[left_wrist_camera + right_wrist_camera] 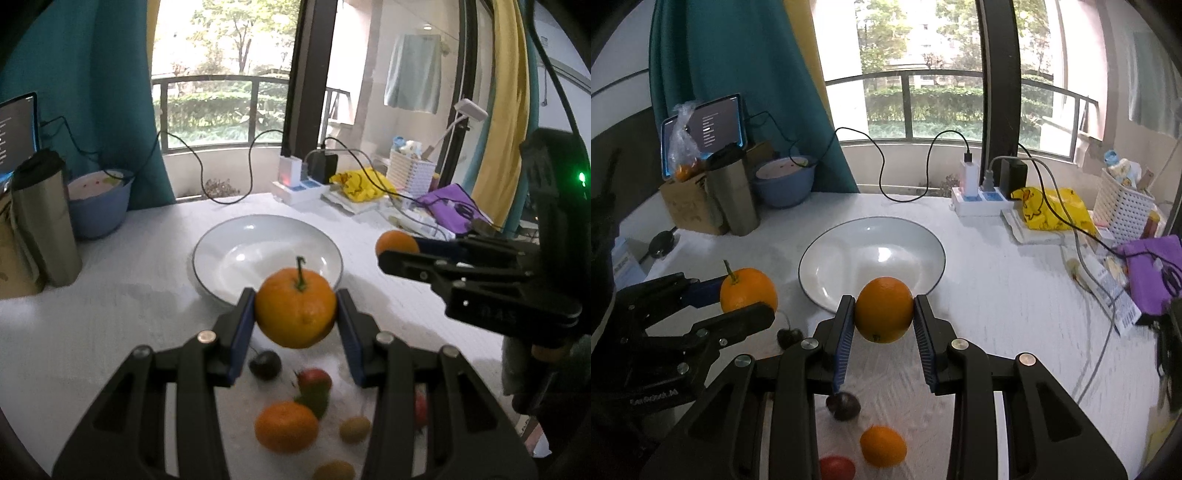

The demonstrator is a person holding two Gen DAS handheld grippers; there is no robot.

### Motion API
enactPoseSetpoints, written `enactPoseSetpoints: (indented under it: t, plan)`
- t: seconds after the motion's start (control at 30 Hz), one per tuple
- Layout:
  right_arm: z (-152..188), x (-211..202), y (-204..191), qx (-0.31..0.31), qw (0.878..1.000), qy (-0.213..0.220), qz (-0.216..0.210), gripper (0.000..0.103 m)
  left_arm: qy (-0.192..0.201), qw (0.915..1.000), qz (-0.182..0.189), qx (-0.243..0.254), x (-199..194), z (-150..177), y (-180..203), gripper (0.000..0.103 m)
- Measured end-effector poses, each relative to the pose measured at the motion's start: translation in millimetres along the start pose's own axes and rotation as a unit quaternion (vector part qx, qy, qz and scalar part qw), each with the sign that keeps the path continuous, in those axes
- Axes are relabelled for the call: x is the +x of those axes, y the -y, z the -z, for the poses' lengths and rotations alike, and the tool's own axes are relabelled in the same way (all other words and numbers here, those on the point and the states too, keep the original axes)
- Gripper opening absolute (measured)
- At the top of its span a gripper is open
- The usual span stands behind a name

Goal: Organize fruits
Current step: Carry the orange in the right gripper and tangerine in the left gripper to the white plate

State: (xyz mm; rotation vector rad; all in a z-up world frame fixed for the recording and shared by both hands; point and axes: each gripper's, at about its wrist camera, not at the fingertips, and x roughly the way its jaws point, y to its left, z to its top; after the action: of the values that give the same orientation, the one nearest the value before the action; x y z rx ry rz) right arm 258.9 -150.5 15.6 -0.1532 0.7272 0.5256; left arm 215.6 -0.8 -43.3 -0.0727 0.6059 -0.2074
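Observation:
My left gripper (pixel 295 314) is shut on an orange with a green stem (pixel 295 308), held above the table just before the white plate (pixel 221 251). My right gripper (pixel 884 312) is shut on a plain orange (pixel 884 310), also raised near the plate's (pixel 820 254) front rim. Each gripper shows in the other view: the right one (pixel 400 251) with its orange (pixel 395 242), the left one (pixel 746 295) with its orange (pixel 748 290). On the table below lie another orange (pixel 286 426), a dark cherry (pixel 265 364), a red fruit (pixel 314 378) and small yellow fruits (pixel 354 428).
A steel tumbler (pixel 46 218), a blue bowl (pixel 99 206) and a tablet (pixel 705 129) stand at the back left. A power strip with chargers (pixel 982 195), a yellow bag (pixel 1052 210), a white basket (pixel 1123 206) and a purple pouch (pixel 1152 269) crowd the back right. Cables trail across the table.

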Motion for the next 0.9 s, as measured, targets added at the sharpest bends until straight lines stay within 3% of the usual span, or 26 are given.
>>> enactPoseSetpoints:
  t: [0.33, 0.57, 0.9]
  plan:
    - [-30.3, 47.4, 2.8, -0.018, 0.999, -0.021, -0.034, 0.034, -0.002, 0.9997, -0.021, 0.01, 42.7, -29.5, -26.8, 0.045]
    - [-45.9, 79.0, 3.6, -0.02, 0.998, -0.027, -0.049, 0.034, -0.022, 0.9993, -0.024, -0.017, 76.1, -38.2, -51.2, 0.045]
    - [-56.5, 136.2, 20.9, 0.001, 0.995, -0.067, -0.068, 0.034, -0.057, 0.997, -0.024, -0.048, 124.6, -47.3, -67.4, 0.045]
